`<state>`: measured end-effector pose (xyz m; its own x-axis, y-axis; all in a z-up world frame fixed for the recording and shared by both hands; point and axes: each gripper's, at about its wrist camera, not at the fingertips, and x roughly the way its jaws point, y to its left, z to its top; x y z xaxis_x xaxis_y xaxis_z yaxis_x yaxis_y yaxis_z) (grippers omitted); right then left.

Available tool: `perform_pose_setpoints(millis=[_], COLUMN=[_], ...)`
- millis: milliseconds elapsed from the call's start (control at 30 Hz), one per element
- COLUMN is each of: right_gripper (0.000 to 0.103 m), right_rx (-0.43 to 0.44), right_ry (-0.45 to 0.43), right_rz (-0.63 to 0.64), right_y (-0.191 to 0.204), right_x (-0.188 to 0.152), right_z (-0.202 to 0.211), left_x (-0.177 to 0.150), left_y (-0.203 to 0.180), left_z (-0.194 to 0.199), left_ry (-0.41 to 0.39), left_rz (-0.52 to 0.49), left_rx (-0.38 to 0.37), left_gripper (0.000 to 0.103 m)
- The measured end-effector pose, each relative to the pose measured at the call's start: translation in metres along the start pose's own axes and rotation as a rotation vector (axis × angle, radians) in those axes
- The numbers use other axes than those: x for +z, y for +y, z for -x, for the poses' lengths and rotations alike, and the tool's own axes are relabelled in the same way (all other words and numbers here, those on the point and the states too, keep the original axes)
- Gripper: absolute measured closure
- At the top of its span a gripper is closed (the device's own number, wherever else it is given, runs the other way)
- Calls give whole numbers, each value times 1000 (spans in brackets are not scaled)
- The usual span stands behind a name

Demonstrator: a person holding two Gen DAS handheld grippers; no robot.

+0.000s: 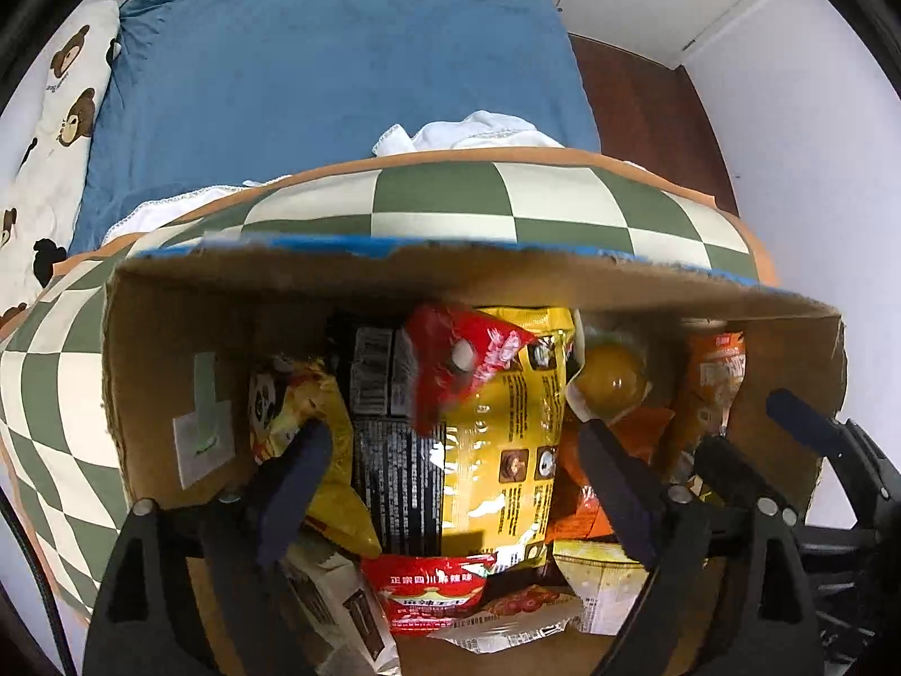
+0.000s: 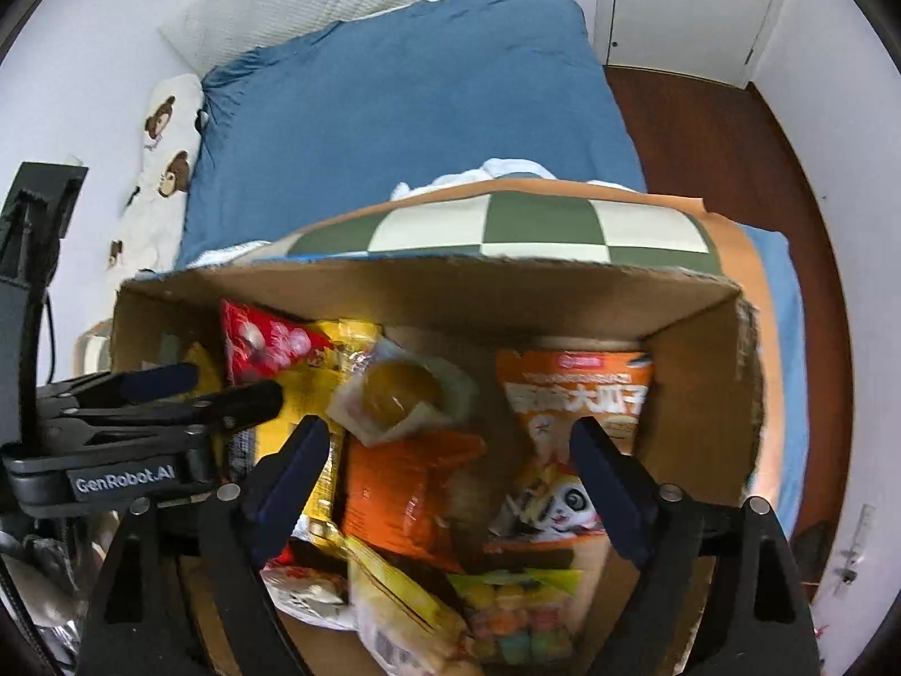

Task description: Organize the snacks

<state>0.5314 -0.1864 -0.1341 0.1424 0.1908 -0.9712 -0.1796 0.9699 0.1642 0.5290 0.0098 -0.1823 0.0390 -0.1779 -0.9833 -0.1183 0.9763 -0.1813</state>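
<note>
Black left gripper (image 1: 450,462), navy-padded jaws, silver screws; right gripper (image 2: 450,462) alike; "GenRobot.AI" label

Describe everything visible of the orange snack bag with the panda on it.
The orange bag is a glossy plastic pouch printed with big white characters and, lower down, a cartoon panda. It looks full and sealed and stands nearly upright in the cardboard box, in the far right corner against the side wall. Other snack packets crowd its left and lower edges. The open right gripper hovers over it; whether a finger touches it is unclear.
</note>
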Motion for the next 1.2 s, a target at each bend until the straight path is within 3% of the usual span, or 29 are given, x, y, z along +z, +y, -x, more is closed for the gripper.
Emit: perform_pose_setpoints(millis=[333,533,767,1200], right_gripper=[11,10,10,6], right_rx=[-55,-47,-59,-107], right_ry=[11,-42,-176,-459], right_rz=[-25,-46,-38,16], right_y=[-16,-16,-13,10], right_x=[-20,-39,-84,-217], right_z=[12,36,84,201], left_x=[-26,-59,-116,-253], left_y=[-4,-11,-18,-34], left_z=[15,48,92,166], left_ry=[-51,-166,-323,-549], left_rz=[-10,-32,-41,-63], left_rx=[12,44,56,98], left_gripper=[8,8,8,8])
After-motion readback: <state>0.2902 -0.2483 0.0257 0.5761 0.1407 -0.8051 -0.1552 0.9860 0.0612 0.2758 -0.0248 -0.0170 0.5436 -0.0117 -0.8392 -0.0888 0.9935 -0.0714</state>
